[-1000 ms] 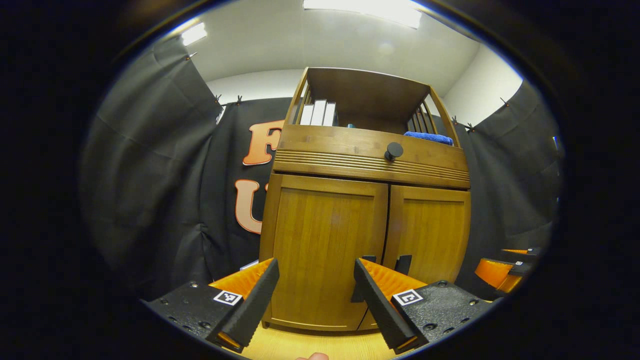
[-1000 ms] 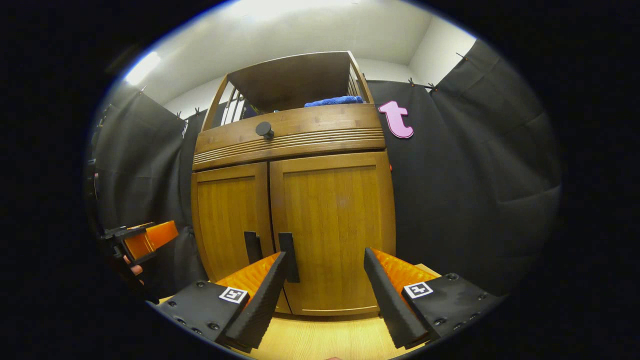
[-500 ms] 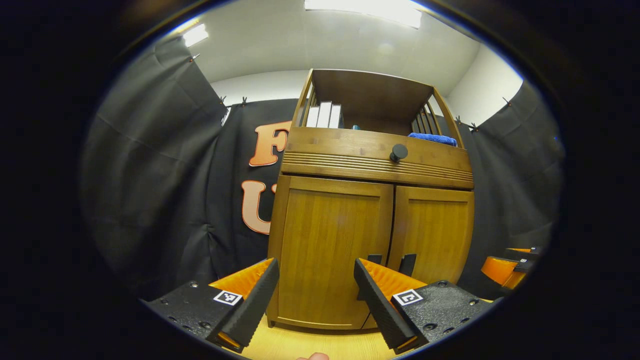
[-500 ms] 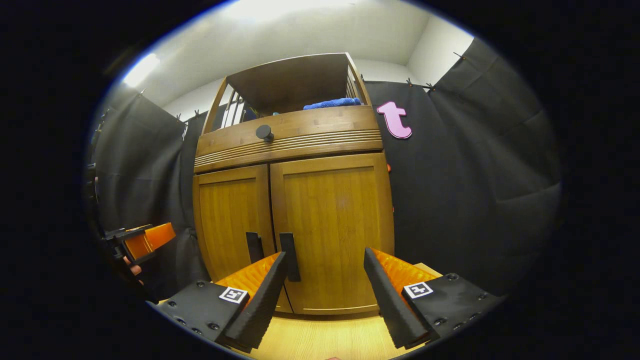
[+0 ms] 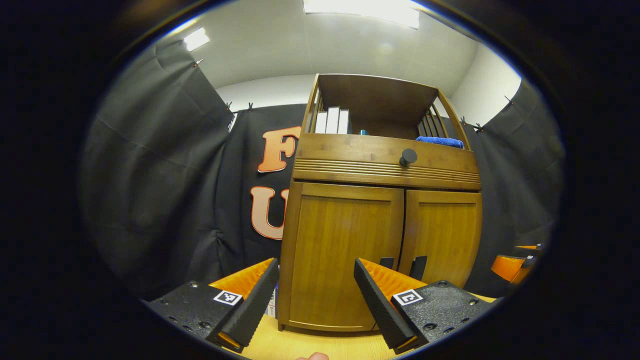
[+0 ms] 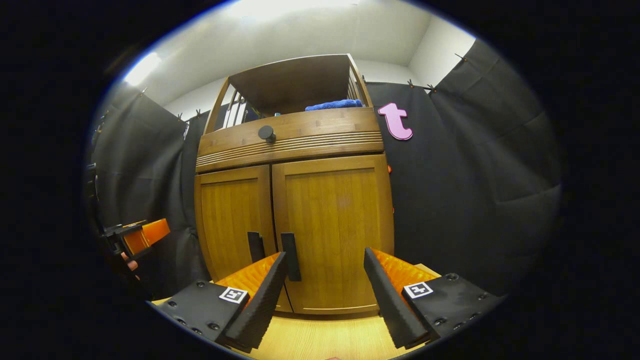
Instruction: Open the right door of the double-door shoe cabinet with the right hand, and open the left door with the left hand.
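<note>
Both my tongs gape empty: right gripper may overshoot the right door's handle; left gripper faces the left door off-handle.

I'm in a recording booth, not a real home. Black cloth hangs on all sides, pinned up w/ clips along its top edge; plain white wall and ceiling show above it. Strip lights overhead, office-type. Only furniture: one wooden shoe cabinet w/ two doors, a knob drawer and an open shelf on top, standing on a pale wood floor against the back cloth. Shelf props: white binders at its left end, folded blue cloth at its right end. So a staged household set inside a lab/studio room.
</note>
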Motion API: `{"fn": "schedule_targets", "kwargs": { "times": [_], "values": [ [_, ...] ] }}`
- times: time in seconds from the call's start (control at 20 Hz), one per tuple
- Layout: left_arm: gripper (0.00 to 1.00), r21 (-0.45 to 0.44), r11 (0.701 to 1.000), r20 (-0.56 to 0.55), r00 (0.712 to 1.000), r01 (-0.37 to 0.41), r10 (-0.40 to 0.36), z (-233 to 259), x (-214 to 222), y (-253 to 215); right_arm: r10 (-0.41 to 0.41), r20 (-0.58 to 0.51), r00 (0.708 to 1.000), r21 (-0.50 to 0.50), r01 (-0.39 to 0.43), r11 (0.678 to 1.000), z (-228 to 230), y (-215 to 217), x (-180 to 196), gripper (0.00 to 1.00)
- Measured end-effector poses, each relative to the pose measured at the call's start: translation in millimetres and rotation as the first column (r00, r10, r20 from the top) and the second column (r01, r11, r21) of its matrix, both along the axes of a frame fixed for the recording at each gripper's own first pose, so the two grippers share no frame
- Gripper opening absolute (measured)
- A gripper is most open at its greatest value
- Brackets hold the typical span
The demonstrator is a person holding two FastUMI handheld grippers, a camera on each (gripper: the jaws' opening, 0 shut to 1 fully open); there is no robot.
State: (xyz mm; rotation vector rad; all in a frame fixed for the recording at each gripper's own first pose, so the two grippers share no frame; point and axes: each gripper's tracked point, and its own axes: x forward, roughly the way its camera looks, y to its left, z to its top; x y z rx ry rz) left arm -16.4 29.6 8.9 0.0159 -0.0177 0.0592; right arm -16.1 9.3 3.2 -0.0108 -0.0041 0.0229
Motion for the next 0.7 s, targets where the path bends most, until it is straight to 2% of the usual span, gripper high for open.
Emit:
{"fn": "schedule_targets", "kwargs": {
  "times": [0.05,0.15,0.2,0.3,0.35,0.4,0.5,0.65,0.7],
  "values": [
    [0.91,-0.004,1.000,-0.004,1.000,0.002,-0.002,-0.9,-1.0,-0.5,0.006,0.001,1.000,-0.001,-0.006,1.000,0.4,1.7,3.1,0.98],
    [0.92,-0.017,1.000,-0.009,1.000,0.014,-0.014,-1.9,-2.0,-3.7,0.023,0.001,1.000,-0.002,-0.023,1.000,0.2,7.4,9.6,0.98],
    [0.92,-0.020,1.000,-0.012,1.000,0.017,-0.017,-2.3,-2.4,-4.5,0.033,0.003,0.999,-0.005,-0.033,0.999,0.5,10.2,13.4,0.92],
    [0.92,-0.025,1.000,-0.020,1.000,0.018,-0.018,-4.3,-4.8,-4.3,0.050,0.019,0.999,-0.011,-0.050,0.999,5.0,17.0,27.7,0.98],
    [0.92,-0.026,0.999,-0.024,0.999,0.020,-0.020,-6.3,-5.5,-4.7,0.062,0.025,0.998,-0.011,-0.062,0.998,6.1,21.6,37.2,0.98],
    [0.92,-0.024,0.999,-0.032,0.999,0.020,-0.021,-8.9,-7.0,-3.9,0.074,0.027,0.997,-0.011,-0.074,0.997,4.0,26.9,46.0,0.89],
    [0.95,-0.024,1.000,-0.046,0.999,0.008,-0.009,-13.8,-11.3,-1.2,0.100,0.028,0.995,-0.004,-0.100,0.995,0.1,39.0,64.8,0.89],
    [0.91,-0.039,0.999,-0.054,0.999,0.003,-0.005,-16.6,-12.6,-2.5,0.131,0.008,0.991,0.005,-0.131,0.991,-10.8,58.6,100.8,0.89],
    [0.95,-0.041,0.999,-0.056,0.998,-0.001,-0.001,-17.1,-13.6,-1.3,0.141,-0.003,0.990,0.005,-0.141,0.990,-16.4,65.7,112.7,0.90]
  ]
}}
